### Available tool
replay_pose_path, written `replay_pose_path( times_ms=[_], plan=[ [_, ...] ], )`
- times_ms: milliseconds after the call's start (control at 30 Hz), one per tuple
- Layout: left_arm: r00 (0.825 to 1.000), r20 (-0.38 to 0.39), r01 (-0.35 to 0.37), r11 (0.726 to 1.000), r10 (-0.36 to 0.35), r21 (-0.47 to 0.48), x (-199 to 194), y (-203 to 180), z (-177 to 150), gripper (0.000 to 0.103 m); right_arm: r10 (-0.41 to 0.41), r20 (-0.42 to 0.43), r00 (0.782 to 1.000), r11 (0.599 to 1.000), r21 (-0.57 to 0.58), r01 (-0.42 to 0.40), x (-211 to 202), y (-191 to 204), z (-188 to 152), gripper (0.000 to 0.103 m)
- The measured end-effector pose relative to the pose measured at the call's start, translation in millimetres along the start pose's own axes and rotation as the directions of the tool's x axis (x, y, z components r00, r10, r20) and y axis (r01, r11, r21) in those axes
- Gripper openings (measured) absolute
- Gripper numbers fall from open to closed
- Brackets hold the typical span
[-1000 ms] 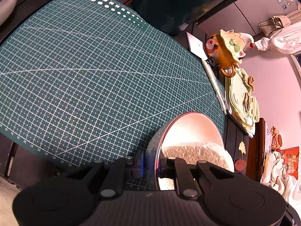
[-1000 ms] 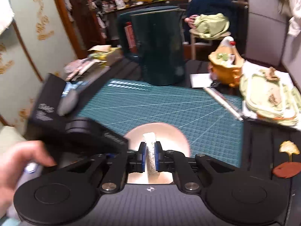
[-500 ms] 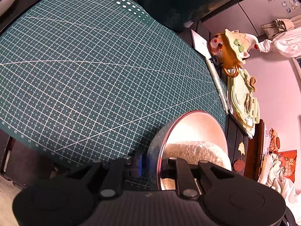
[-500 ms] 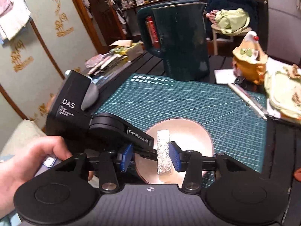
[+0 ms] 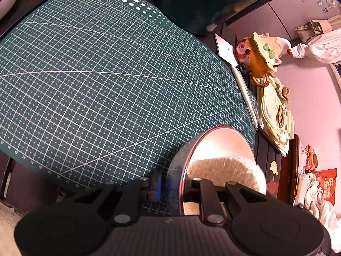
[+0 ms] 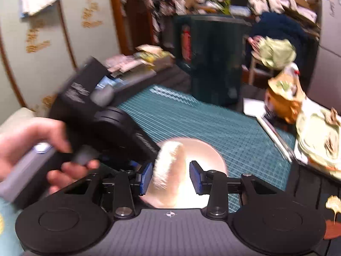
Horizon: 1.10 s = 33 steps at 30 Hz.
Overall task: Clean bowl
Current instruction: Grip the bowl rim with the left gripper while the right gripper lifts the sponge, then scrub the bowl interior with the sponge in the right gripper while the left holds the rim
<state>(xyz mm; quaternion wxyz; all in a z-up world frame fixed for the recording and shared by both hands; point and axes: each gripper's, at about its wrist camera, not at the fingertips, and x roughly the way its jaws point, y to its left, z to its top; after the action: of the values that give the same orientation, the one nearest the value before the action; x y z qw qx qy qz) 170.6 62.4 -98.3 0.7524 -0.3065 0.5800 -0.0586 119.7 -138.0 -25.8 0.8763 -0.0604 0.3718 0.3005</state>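
A pink bowl stands tilted near the front edge of the green cutting mat. My left gripper is shut on its rim, one finger outside the wall and one inside. A white fluffy sponge lies inside the bowl. In the right wrist view, which is blurred, the sponge stands between the blue pads of my right gripper. Those jaws are closing; the right pad is still clear of the sponge. A hand holds the left gripper's body at the bowl's left side.
A dark green jug stands behind the mat. To the mat's right lie a pen, an orange figurine and a stack of pale green plates. Books and papers are piled at the back left.
My right gripper went from shut on the sponge to jaws apart, then narrowed a little, and it rolled. The sponge now leans in the bowl. The left gripper kept its hold on the rim.
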Motion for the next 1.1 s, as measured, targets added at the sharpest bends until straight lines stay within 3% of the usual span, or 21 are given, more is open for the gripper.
replay_pose_path(
  times_ms=[133, 200, 300, 433, 700, 767, 867, 1000, 1100],
  plan=[
    [1.000, -0.001, -0.003, 1.000, 0.003, 0.014, -2.1, 4.0, -0.6, 0.016, 0.007, -0.044, 0.999, 0.999, 0.053, -0.005, 12.5, -1.0, -0.9, 0.029],
    [1.000, 0.002, -0.006, 1.000, 0.006, 0.017, -1.0, 2.1, -0.7, 0.015, -0.054, -0.046, 0.997, 0.994, 0.092, 0.058, 21.2, -0.1, -2.0, 0.014],
    [1.000, 0.013, -0.011, 0.999, 0.011, 0.030, -1.1, -0.1, -2.9, 0.012, -0.115, -0.031, 0.993, 0.982, 0.147, 0.119, 21.7, -2.3, -4.3, 0.012],
    [0.999, 0.004, -0.036, 0.999, 0.036, 0.033, -2.7, -2.9, -6.0, 0.012, -0.146, 0.012, 0.989, 0.969, 0.203, 0.141, 1.9, -11.1, -7.1, 0.012],
    [0.999, 0.011, -0.031, 0.999, 0.031, 0.010, -3.4, -0.4, -9.1, 0.012, -0.124, -0.017, 0.992, 0.967, 0.224, 0.124, 19.4, -14.2, -11.1, 0.012],
    [1.000, 0.010, -0.026, 1.000, 0.026, 0.000, -3.7, 1.1, -8.7, 0.012, -0.152, -0.014, 0.988, 0.970, 0.190, 0.152, 21.0, -9.8, -11.3, 0.012],
    [1.000, 0.007, -0.022, 1.000, 0.022, -0.011, -4.1, 2.2, -8.4, 0.012, -0.283, 0.017, 0.959, 0.953, 0.119, 0.279, 12.6, -2.4, -9.1, 0.012],
    [1.000, 0.010, -0.022, 1.000, 0.022, -0.015, -5.7, 2.9, -8.6, 0.012, -0.288, 0.077, 0.955, 0.950, 0.153, 0.274, -8.5, -7.7, -4.8, 0.012],
    [1.000, 0.011, -0.021, 1.000, 0.021, -0.019, -4.2, 0.6, -7.3, 0.012, -0.243, 0.103, 0.965, 0.958, 0.179, 0.222, -19.7, -10.9, -0.5, 0.012]
  ],
)
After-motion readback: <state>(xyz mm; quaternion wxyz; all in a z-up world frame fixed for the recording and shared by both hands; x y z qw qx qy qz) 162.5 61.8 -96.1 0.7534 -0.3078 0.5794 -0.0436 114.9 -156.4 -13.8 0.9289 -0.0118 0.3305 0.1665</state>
